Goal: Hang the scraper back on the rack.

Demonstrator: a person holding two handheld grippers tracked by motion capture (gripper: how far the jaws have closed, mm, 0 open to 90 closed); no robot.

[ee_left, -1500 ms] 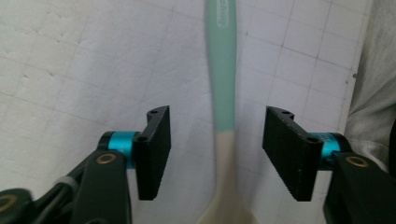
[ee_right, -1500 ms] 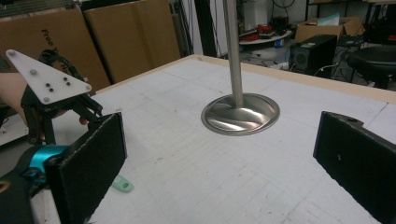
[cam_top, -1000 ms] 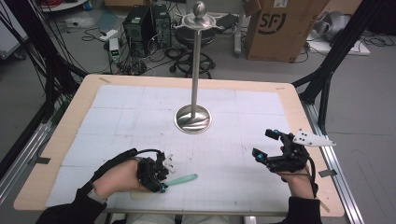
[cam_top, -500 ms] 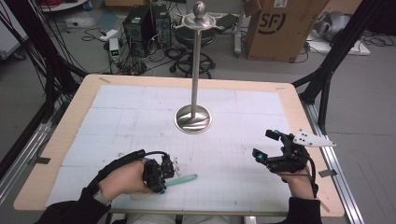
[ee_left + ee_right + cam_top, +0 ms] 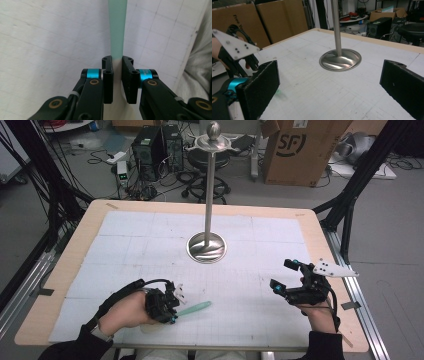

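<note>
At the lower left of the high view our left tool (image 5: 172,306) has just been closing and now clamps the pale green stick (image 5: 194,308) lying on the gridded white counter (image 5: 150,235), so lifting looks next, while our right tool (image 5: 289,277) waits apart near the steel stand (image 5: 206,246) in a cluttered lab.

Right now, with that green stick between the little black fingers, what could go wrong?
The left gripper has just been closing on the green stick, and its fingers pinch only one end, so the long free end might swing or slip when lifted. The metal stand is tall with a small base; a bump from the stick could tip it. The right gripper waits open, apart from both.
</note>
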